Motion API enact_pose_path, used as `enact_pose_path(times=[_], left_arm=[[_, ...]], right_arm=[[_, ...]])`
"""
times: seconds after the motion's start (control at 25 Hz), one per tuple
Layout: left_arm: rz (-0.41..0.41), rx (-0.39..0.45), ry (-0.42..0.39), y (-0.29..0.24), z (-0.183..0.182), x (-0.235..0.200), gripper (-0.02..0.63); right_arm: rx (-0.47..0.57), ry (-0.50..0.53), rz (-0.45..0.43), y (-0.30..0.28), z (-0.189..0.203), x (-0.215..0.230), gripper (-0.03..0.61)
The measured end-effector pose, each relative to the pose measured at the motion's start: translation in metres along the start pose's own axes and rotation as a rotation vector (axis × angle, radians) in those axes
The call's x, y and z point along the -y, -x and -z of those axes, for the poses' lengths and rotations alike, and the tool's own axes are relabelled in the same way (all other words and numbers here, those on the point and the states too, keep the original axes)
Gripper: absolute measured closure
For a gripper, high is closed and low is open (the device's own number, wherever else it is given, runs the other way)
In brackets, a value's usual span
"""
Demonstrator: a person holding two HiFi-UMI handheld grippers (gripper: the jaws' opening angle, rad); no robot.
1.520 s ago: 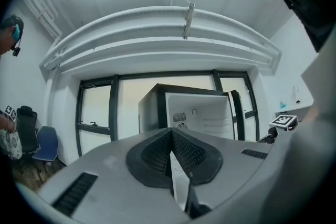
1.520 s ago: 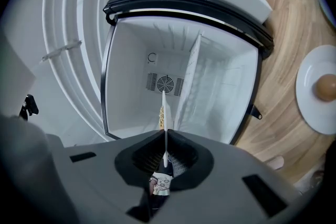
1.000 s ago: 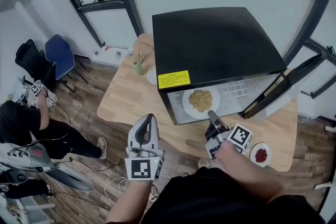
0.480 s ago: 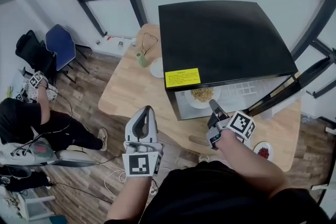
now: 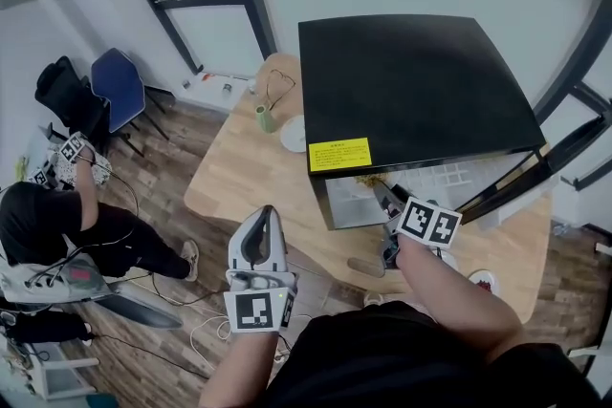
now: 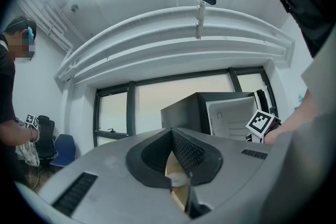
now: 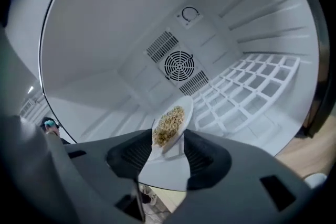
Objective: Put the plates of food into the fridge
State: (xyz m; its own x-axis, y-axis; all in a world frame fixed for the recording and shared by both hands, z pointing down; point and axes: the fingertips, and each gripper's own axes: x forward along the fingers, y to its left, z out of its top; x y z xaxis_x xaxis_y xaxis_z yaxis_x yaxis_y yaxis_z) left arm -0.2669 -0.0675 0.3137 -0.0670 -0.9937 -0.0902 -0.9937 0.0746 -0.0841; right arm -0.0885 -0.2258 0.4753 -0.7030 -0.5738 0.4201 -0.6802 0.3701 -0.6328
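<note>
As the right gripper (image 7: 168,148) noses into the fridge (image 5: 411,81) mouth, its jaws have just been opening. They stand apart now, pads clear of the plate (image 7: 171,122). The grip is released. That plate, heaped with pale grain, lies inside the fridge just beyond the jaw tips, with its near rim reaching in between them. Past it is the white back wall with a round fan (image 7: 179,65), and a wire shelf (image 7: 247,93) spreads off to one side.

From the head view the right gripper (image 5: 382,193) points into the opening under the black top, with the door (image 5: 524,175) swung wide on the right.

Over on the other side the left gripper (image 5: 268,213) hangs level, short of the table (image 5: 244,169) edge — jaws clenched together on nothing. Its own view shows the left gripper (image 6: 172,136) pads meeting at the tips, with the fridge off in the distance.

On the table, a second plate (image 5: 483,281) sits by the right forearm, and a third plate (image 5: 293,135) and a green cup (image 5: 265,118) stand left of the fridge. Across the wood floor is a blue chair (image 5: 119,91), and a seated person (image 5: 48,217) is at the far left.
</note>
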Motion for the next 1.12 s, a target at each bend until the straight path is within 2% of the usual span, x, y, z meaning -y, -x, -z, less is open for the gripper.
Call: enact_pose_path(times=[0.2, 0.32, 0.56, 0.8, 0.92, 1.0, 1.12], left_arm=[[0.01, 0.009, 0.002, 0.0, -0.001, 0.004, 0.609], [0.022, 0.008, 0.018, -0.003, -0.001, 0.011, 0.609], [0.092, 0.009, 0.012, -0.008, 0.001, 0.034, 0.609], [0.177, -0.003, 0.031, -0.008, 0.013, 0.067, 0.609], [0.226, -0.007, 0.046, -0.007, 0.02, 0.087, 0.609], [0.266, -0.015, 0.052, -0.005, 0.025, 0.1, 0.609], [0.33, -0.032, 0.052, -0.002, 0.033, 0.122, 0.611]], right_arm=[[-0.11, 0.139, 0.081, 0.003, 0.017, 0.004, 0.357], [-0.121, 0.181, 0.11, 0.01, 0.019, 0.005, 0.341], [-0.004, 0.194, 0.098, 0.037, 0.004, 0.007, 0.341], [0.154, 0.027, -0.038, 0.08, -0.006, 0.016, 0.341], [0.24, -0.004, -0.072, 0.107, -0.01, 0.024, 0.342], [0.265, 0.004, -0.075, 0.123, -0.006, 0.031, 0.342], [0.278, 0.047, -0.032, 0.147, 0.004, 0.048, 0.342]])
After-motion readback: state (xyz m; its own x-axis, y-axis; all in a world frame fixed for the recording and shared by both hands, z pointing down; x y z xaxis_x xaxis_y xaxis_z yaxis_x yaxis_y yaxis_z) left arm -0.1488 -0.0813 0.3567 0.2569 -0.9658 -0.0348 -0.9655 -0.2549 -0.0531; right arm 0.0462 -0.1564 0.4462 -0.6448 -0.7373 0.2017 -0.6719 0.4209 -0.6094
